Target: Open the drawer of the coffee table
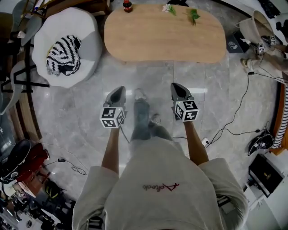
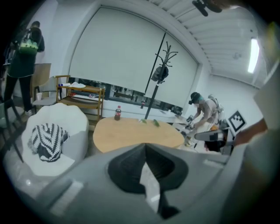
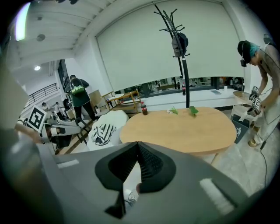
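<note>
The oval wooden coffee table (image 1: 164, 33) stands ahead of me on the grey tiled floor; it also shows in the left gripper view (image 2: 135, 133) and the right gripper view (image 3: 183, 127). No drawer front shows in any view. My left gripper (image 1: 119, 90) hangs in the air over the floor, short of the table's near edge, jaws shut and empty (image 2: 145, 146). My right gripper (image 1: 176, 86) hangs level with it to the right, also shut on nothing (image 3: 138, 145).
A white beanbag chair (image 1: 67, 42) with a striped cloth (image 1: 63, 55) sits left of the table. A cola bottle (image 1: 128, 6) and green sprigs (image 1: 193, 15) lie on the far table edge. Cables (image 1: 234, 121) trail on the right floor. Other people stand around the room.
</note>
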